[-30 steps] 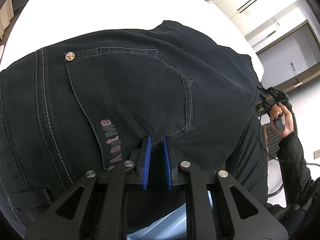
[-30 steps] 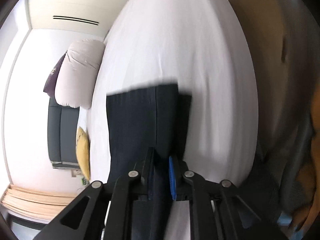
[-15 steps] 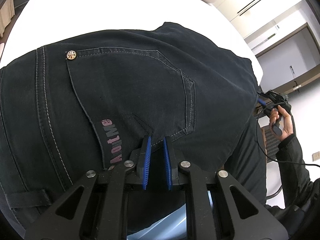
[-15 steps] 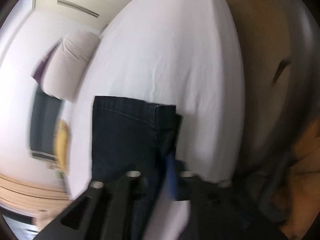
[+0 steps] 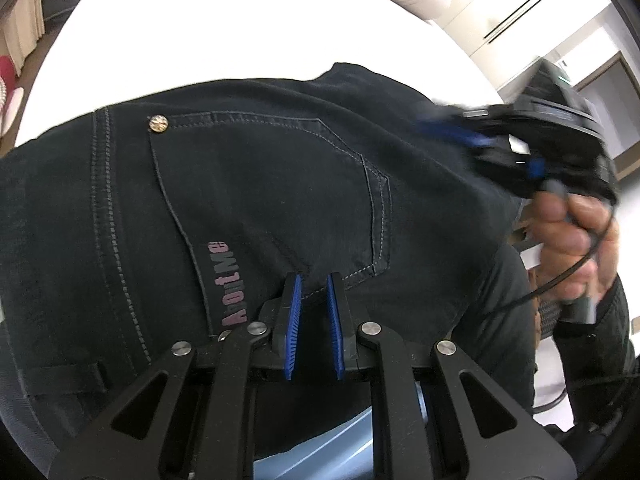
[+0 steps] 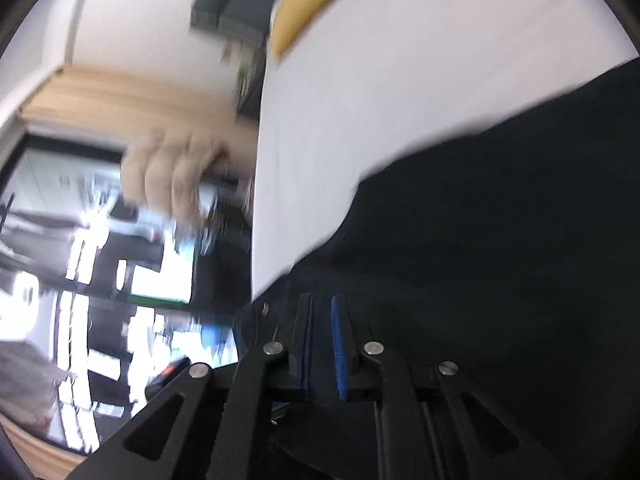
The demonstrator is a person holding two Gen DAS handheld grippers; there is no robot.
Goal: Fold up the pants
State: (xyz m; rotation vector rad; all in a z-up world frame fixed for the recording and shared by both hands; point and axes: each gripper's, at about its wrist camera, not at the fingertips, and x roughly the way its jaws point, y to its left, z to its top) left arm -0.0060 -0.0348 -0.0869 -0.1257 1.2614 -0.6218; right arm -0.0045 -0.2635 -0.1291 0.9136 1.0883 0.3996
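Left wrist view is showing my left claw [image 5: 313, 286] first. I am seeing its two blue pads [image 5: 291, 320] standing a little apart, with dark cloth running up between them, so I think it is pinching a fold of the pants [image 5: 260, 184] near the bottom of the back pocket [image 5: 280, 184]. The pants are spreading away from this claw, up and to both sides, over the white bed [image 5: 160, 40]. The cloth is looking thick and dark, with pale stitch lines, a small shiny stud [image 5: 158, 123] and pink letters [image 5: 230, 282].

My right claw [image 5: 464, 128] is coming in blurry at the far right edge of the pants, held by my right hand [image 5: 576, 240]. In the right wrist view its pads [image 6: 339, 352] are nearly together and dark cloth seems to be sitting between them, but the blur is hiding the grip, so I cannot tell. The pants are lying to the right of it, the white bed above.

I think the right claw is nearer the loose end, so it should be carrying that end over toward the pocket side.
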